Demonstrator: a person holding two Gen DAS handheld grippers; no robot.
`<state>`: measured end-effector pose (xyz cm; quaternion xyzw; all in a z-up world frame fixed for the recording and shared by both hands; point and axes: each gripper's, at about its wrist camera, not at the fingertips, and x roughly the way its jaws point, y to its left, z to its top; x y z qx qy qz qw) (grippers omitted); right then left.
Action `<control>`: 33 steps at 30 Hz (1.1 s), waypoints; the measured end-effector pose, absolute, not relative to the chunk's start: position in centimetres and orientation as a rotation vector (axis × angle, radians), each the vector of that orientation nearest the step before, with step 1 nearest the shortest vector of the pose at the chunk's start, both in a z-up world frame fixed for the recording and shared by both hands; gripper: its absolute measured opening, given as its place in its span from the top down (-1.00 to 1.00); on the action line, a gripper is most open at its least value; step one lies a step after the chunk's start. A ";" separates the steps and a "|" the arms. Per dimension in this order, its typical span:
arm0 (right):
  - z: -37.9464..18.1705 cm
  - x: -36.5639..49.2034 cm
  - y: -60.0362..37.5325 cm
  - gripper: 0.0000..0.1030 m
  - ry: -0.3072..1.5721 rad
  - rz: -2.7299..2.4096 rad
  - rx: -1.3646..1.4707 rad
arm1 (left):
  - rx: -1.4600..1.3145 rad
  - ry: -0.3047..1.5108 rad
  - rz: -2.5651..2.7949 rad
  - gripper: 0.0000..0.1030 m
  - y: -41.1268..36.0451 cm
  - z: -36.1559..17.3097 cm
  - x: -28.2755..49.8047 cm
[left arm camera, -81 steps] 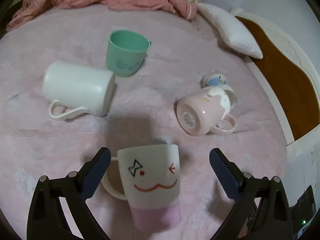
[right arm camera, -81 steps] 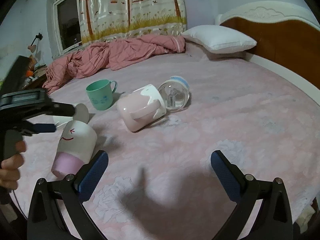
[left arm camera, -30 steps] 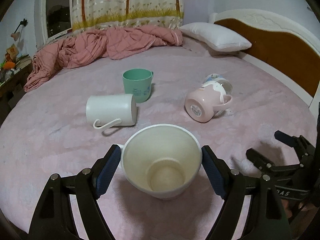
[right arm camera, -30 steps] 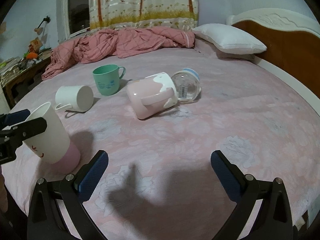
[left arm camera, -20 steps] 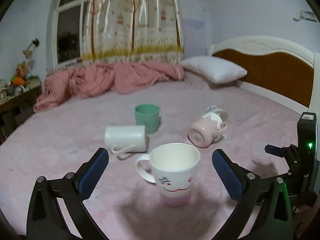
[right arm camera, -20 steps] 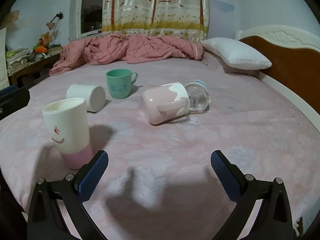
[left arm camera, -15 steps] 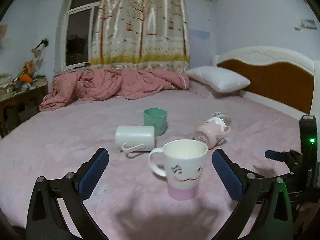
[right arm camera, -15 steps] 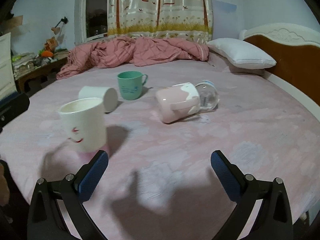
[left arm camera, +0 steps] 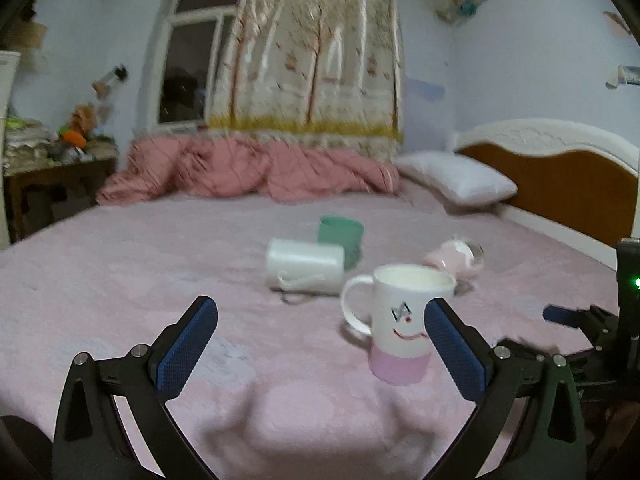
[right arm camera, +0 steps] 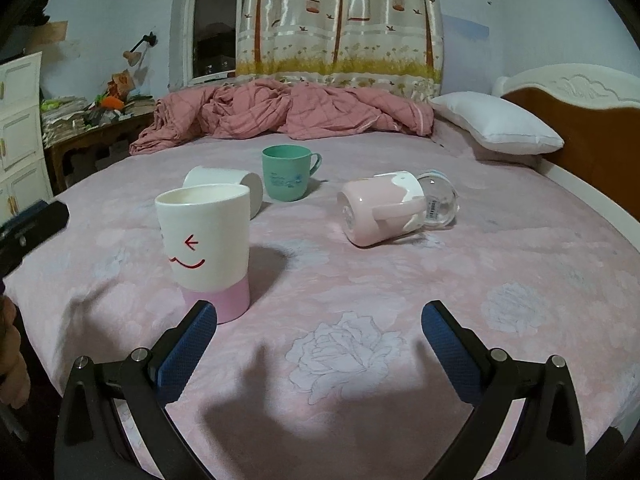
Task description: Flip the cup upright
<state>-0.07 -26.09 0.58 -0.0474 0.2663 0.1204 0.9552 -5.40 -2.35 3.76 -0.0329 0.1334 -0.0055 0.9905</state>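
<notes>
A white mug with a drawn face and pink base (left arm camera: pixel 400 320) stands upright on the pink bed (left arm camera: pixel 120 264); it also shows in the right wrist view (right arm camera: pixel 206 246). My left gripper (left arm camera: pixel 320 344) is open and empty, with the mug just behind its right finger. My right gripper (right arm camera: pixel 318 344) is open and empty, low over the bed's front, the face mug just beyond its left finger. A plain white mug (right arm camera: pixel 224 186) and a pink mug (right arm camera: pixel 380 208) lie on their sides. A green cup (right arm camera: pixel 286 172) stands upright.
A clear glass jar (right arm camera: pixel 440 200) lies against the pink mug. A crumpled pink blanket (right arm camera: pixel 280 116) and a white pillow (right arm camera: pixel 496 124) lie at the far side. A wooden headboard (right arm camera: pixel 580 136) runs along the right. A cluttered side table (right arm camera: pixel 92 124) stands at the left.
My left gripper turned the face mug upright, set it on the bed, opened and drew back leftward. The right gripper swung slightly, staying open.
</notes>
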 end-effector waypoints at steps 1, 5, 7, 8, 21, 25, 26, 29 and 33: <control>0.5 -0.1 -26.0 -1.00 0.539 0.245 -0.101 | -0.067 0.251 -0.006 -1.00 -2.3 3.9 -5.7; 0.6 -0.4 -25.8 -1.00 0.527 0.252 -0.106 | -0.077 0.211 0.009 -1.00 -2.0 4.2 -6.3; 0.8 -0.7 -25.8 -1.00 0.515 0.257 -0.108 | -0.080 0.218 0.018 -1.00 -1.9 4.1 -6.1; 0.9 -0.8 -25.7 -1.00 0.510 0.256 -0.112 | -0.082 0.224 0.022 -1.00 -1.9 4.0 -5.9; 1.2 -0.9 -26.0 -1.00 0.512 0.260 -0.097 | -0.070 0.277 0.030 -1.00 -2.2 3.2 -5.0; 1.3 -0.7 -26.1 -1.00 0.514 0.257 -0.094 | -0.065 0.258 0.035 -1.00 -2.3 3.2 -5.2; 1.3 -0.7 -26.2 -1.00 0.515 0.257 -0.094 | -0.067 0.254 0.035 -1.00 -2.2 3.2 -5.3; 1.3 -0.7 -26.2 -1.00 0.515 0.260 -0.095 | -0.071 0.252 0.033 -1.00 -2.2 3.3 -5.3; 1.2 -0.7 -26.2 -1.00 0.515 0.259 -0.095 | -0.074 0.257 0.034 -1.00 -2.2 3.4 -5.2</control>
